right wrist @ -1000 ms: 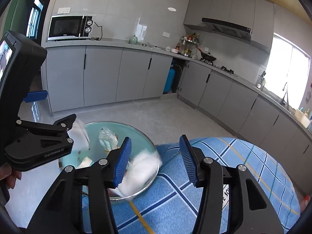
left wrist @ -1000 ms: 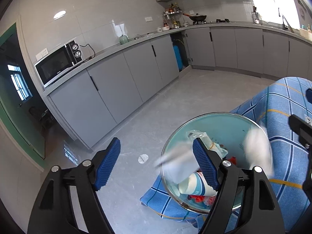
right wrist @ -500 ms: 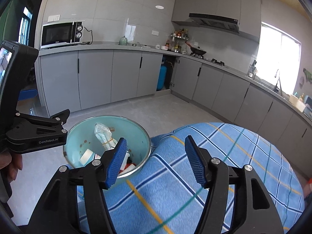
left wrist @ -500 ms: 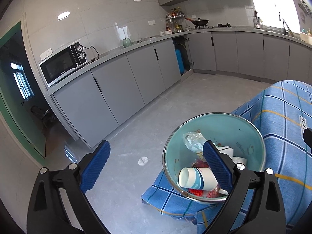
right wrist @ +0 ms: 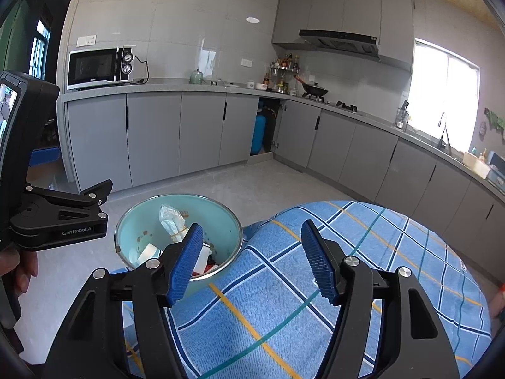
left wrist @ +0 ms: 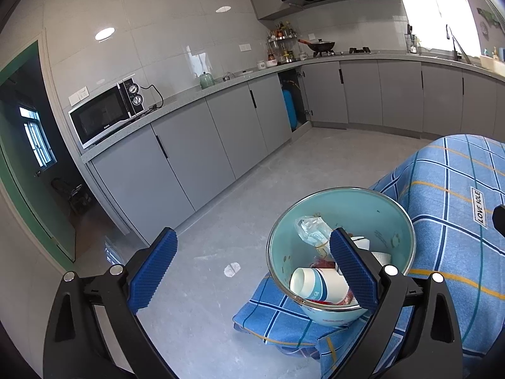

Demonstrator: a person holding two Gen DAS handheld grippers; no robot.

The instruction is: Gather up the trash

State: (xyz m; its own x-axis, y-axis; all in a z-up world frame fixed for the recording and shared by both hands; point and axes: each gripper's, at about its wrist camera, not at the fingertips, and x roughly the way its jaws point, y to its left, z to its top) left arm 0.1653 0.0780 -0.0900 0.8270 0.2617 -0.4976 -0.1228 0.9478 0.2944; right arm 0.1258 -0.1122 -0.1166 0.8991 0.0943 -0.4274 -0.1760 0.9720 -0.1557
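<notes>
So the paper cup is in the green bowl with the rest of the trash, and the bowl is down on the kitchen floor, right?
Not the floor. The paper cup is in the green bowl with the other trash, but the left wrist view shows the bowl resting on the blue checked tablecloth, at its edge.

I'm seeing open floor [left wrist: 221, 221] stretching from the bin [left wrist: 378, 208] to the grey cabinets [left wrist: 189, 158], nothing blocking there. Right of the bin, the checked tablecloth [right wrist: 363, 252] is lying bare. Trash is crowding the bin's inside, its mouth staying uncovered above.
</notes>
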